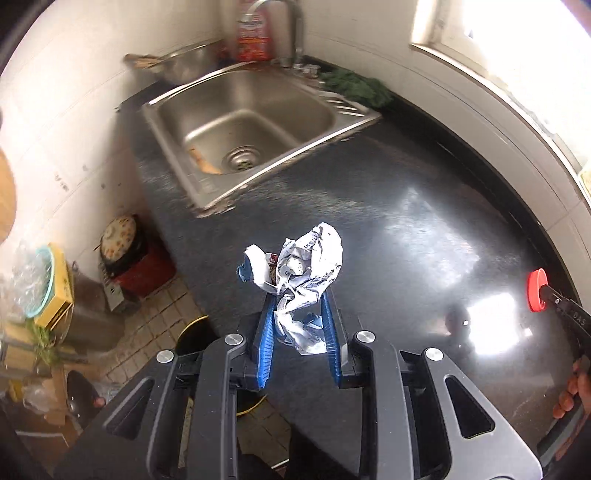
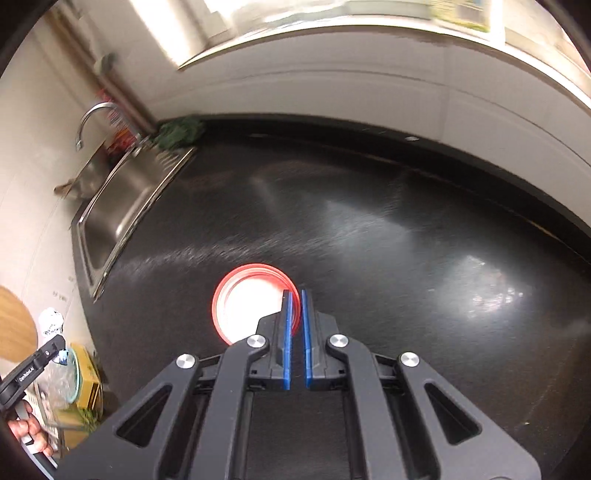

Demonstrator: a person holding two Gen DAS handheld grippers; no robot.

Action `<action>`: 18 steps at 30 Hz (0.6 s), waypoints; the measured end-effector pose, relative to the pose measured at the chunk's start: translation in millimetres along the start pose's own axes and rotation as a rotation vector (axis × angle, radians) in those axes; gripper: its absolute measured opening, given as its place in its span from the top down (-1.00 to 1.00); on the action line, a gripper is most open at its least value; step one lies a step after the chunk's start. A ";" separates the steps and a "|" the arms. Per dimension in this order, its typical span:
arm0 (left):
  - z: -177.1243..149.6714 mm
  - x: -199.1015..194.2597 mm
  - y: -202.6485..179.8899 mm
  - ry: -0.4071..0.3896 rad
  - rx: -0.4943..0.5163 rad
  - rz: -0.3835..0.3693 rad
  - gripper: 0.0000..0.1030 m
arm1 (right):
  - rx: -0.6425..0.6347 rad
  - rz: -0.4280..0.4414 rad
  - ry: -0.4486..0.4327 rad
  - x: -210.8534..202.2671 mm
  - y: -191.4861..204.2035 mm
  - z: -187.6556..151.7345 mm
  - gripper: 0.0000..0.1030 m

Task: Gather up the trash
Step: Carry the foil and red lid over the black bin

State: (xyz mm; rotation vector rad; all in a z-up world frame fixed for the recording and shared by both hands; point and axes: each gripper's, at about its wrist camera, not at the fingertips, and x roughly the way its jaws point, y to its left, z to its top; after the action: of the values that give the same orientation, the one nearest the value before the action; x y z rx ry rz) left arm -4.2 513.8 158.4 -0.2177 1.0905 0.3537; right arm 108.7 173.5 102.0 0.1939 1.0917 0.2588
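Observation:
A crumpled white printed paper sticks up between the blue pads of my left gripper, which is shut on it above the front edge of the black counter. In the right wrist view my right gripper is shut on the rim of a round red lid with a white inside, held over the counter. That red lid also shows at the right edge of the left wrist view. The left gripper with its paper appears at the lower left there.
A steel sink holds an orange scrap by the drain. A faucet, a red bottle and green leaves stand behind it. A dark bin with a yellow rim sits on the tiled floor below the counter, beside cluttered boxes.

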 end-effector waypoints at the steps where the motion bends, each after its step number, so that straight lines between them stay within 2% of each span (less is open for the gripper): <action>1: -9.6 -8.4 24.0 -0.003 -0.042 0.027 0.55 | -0.041 0.022 0.020 6.2 27.0 -4.4 0.88; 6: -61.3 -46.0 130.8 -0.005 -0.226 0.165 0.55 | -0.213 0.127 0.102 27.2 126.5 -32.6 0.88; 11: -117.0 -77.1 206.5 0.003 -0.395 0.261 0.55 | -0.359 0.218 0.160 27.8 201.7 -65.9 0.88; 14: -140.8 -84.2 229.2 0.019 -0.459 0.281 0.55 | -0.444 0.261 0.198 25.0 239.2 -87.9 0.88; 18: -156.1 -79.8 236.7 0.035 -0.513 0.272 0.55 | -0.529 0.287 0.242 29.5 275.6 -108.1 0.88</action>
State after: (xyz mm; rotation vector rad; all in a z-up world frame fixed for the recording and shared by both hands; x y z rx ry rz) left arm -257.1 664.9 159.7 -0.5331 1.0506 0.8776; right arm -5.7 448.0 105.9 -0.1612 1.1942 0.8323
